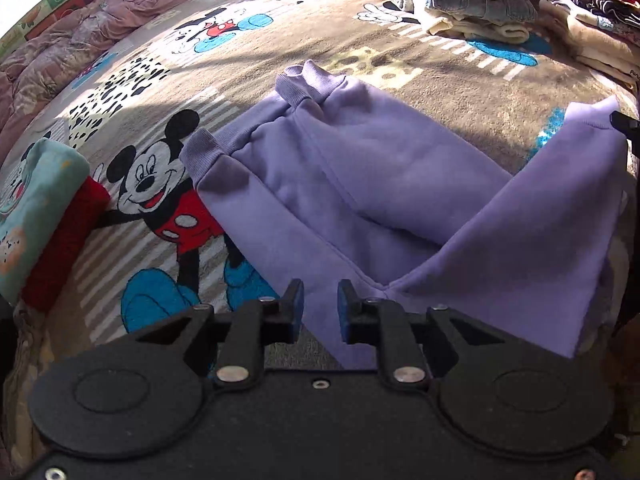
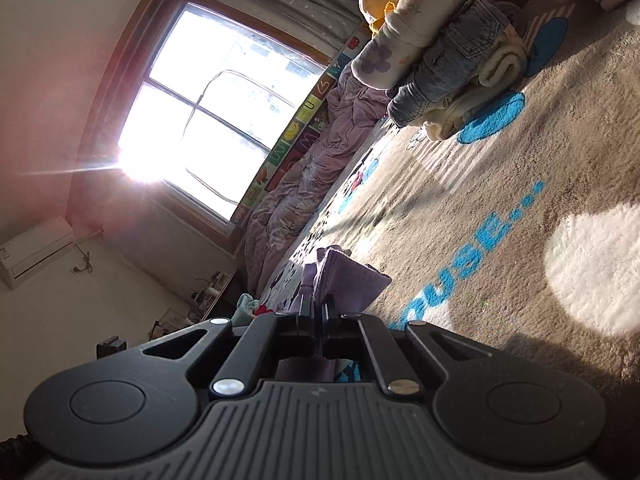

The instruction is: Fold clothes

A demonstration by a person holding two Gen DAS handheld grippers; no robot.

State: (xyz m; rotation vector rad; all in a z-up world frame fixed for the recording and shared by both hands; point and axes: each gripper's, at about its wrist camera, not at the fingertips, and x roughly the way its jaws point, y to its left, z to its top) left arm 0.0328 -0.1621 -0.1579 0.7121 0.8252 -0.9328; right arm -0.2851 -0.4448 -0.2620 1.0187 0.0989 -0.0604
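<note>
Evidently mid-fold, the purple trousers [image 1: 340, 184] lie at the middle of the cartoon blanket [image 1: 400, 76], the left gripper [image 1: 320, 304] slightly apart over a leg, the right gripper [image 2: 317, 312] clamped on the raised waist, which seemingly next needs carrying across to the cuffs.

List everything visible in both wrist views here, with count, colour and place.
Sweatpants: one, lilac, spread mid-blanket.
Blanket: one, brown cartoon-mouse print, under everything.
Folded clothes: several stacks, denim, cream, yellow, red, far right.
Folded garment: one, teal with red, left edge.
Quilt: one, mauve, rumpled along far side.
Window: one, brown frame, sunlit.
Air conditioner: one, white, on wall.
Left gripper: black, fabric between its jaws.
Right gripper: black, shut on sweatpants.
</note>
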